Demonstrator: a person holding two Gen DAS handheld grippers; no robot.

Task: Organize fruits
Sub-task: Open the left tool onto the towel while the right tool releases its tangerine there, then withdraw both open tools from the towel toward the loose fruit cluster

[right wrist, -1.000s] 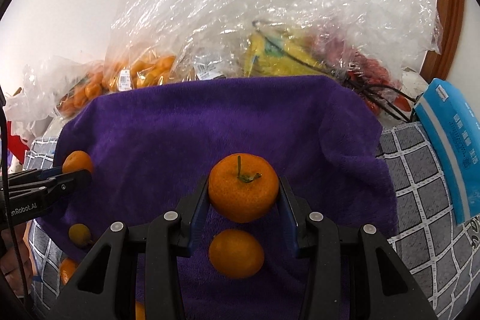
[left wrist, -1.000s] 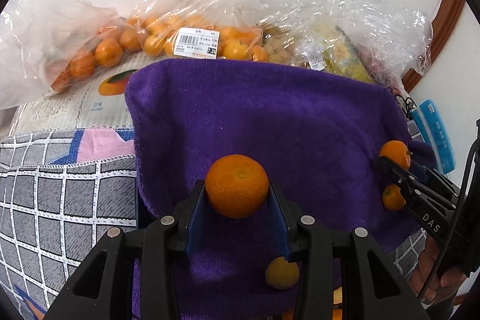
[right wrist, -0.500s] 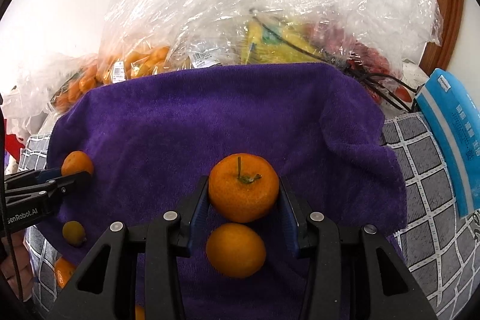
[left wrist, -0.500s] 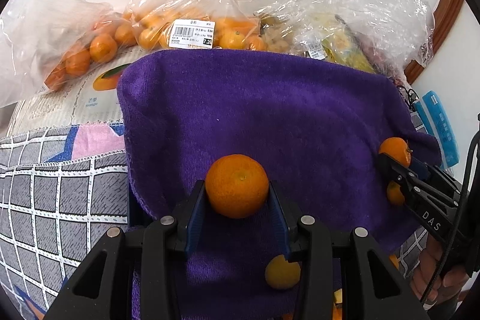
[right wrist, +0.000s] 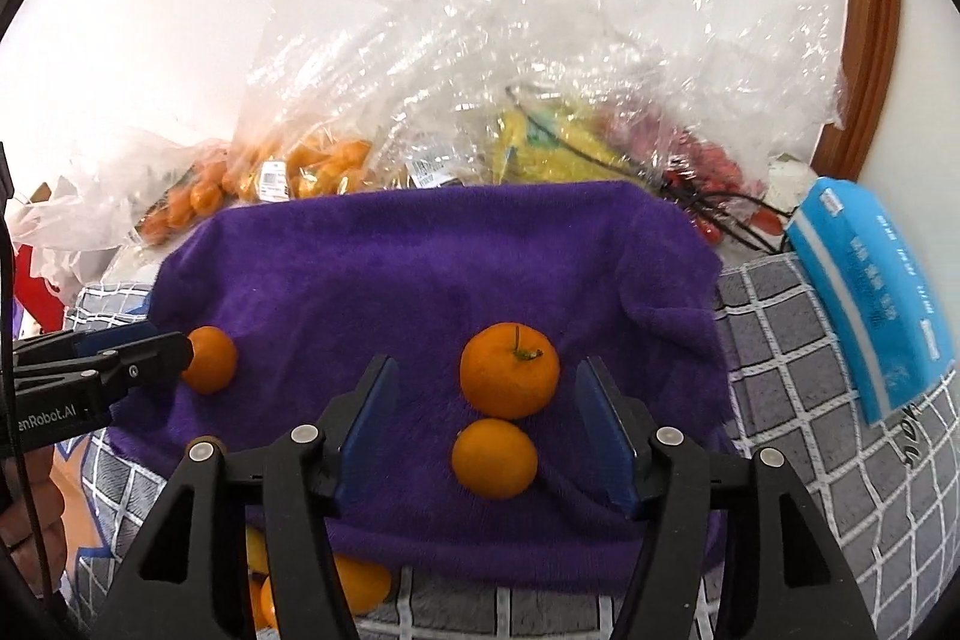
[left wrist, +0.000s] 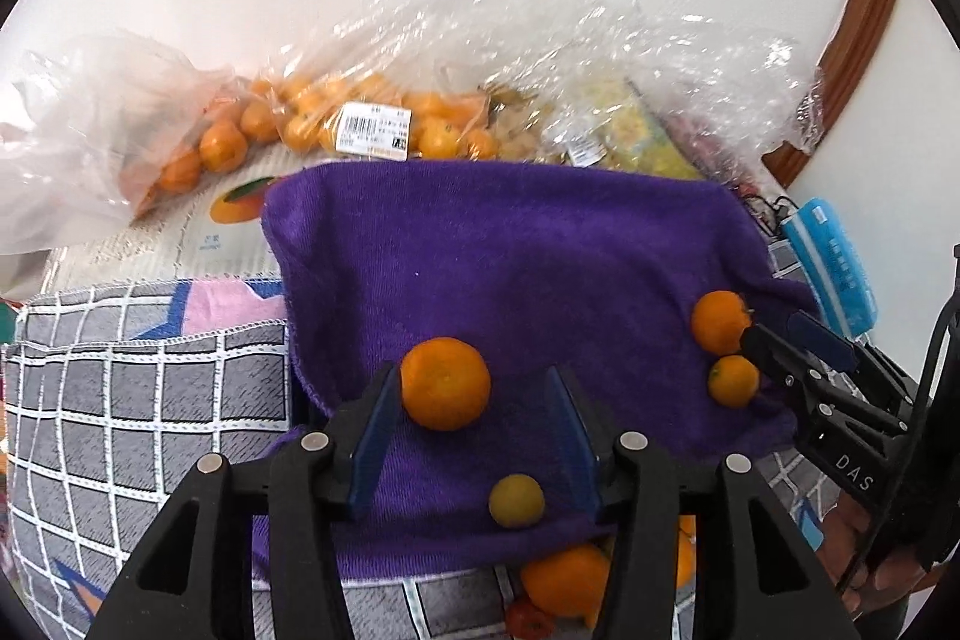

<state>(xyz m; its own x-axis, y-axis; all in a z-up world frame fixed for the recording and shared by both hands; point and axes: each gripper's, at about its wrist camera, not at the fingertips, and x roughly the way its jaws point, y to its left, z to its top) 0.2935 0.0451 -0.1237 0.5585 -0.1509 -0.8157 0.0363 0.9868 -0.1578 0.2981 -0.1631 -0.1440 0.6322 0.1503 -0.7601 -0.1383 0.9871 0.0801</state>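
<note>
On the purple towel (left wrist: 510, 244), spread over a grey checked cover (left wrist: 150, 400), four small oranges lie loose. In the left wrist view the left gripper (left wrist: 474, 421) has its jaws opening, with one orange (left wrist: 445, 383) between them, at about 12 o'clock from the gripper. That orange rests against the left blue pad while the right pad stands clear of it, so it is no longer clamped. A smaller yellowish fruit (left wrist: 516, 500) lies low between the jaws, near the towel's front edge.

In the right wrist view the right gripper (right wrist: 486, 415) also has its jaws opening. A stemmed orange (right wrist: 509, 370) sits between them with a gap on both sides, and a second orange (right wrist: 494, 457) touches it at 6 o'clock.

More oranges (right wrist: 354, 583) lie beyond the towel's near edge at 7 o'clock, partly hidden by the gripper. At 12 o'clock, behind the towel, clear plastic bags (right wrist: 540, 88) hold other fruit (small oranges on the left, something yellow and something red further right). A blue packet (right wrist: 870, 304) lies at 3 o'clock.

The step in hand looks like setting fruit down on the towel, one piece per hand. Next, each gripper probably needs to draw back clear without nudging the round fruit, which may roll, then reach for another piece.
</note>
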